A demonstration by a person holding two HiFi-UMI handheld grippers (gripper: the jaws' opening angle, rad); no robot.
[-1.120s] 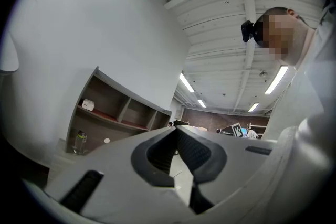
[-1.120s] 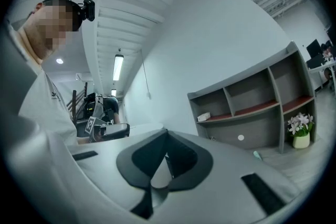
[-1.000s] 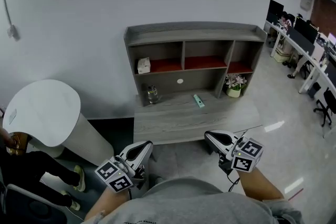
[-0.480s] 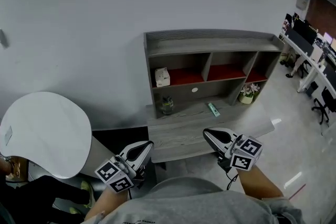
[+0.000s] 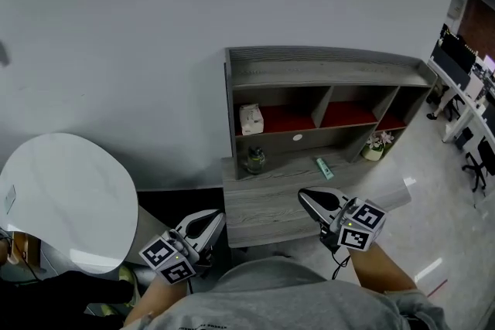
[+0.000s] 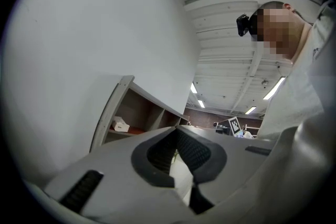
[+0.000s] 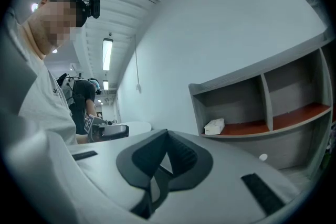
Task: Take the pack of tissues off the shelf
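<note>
Two tools in hand: left hand-held gripper (image 5: 215, 217) and right hand-held gripper (image 5: 303, 194), each with jaws closed together, nothing between.

One white rectangular pack of tissues (image 5: 250, 120): leftmost upper compartment of grey wooden shelf unit (image 5: 325, 62), on its red floor.

Head view alone shows clear glass jar (image 5: 254, 160) and small green oblong item (image 5: 324, 168) on lower ledge (image 5: 286, 193). Both gripper views hide that ledge behind their own bodies. The green item's kind is not legible.
</note>
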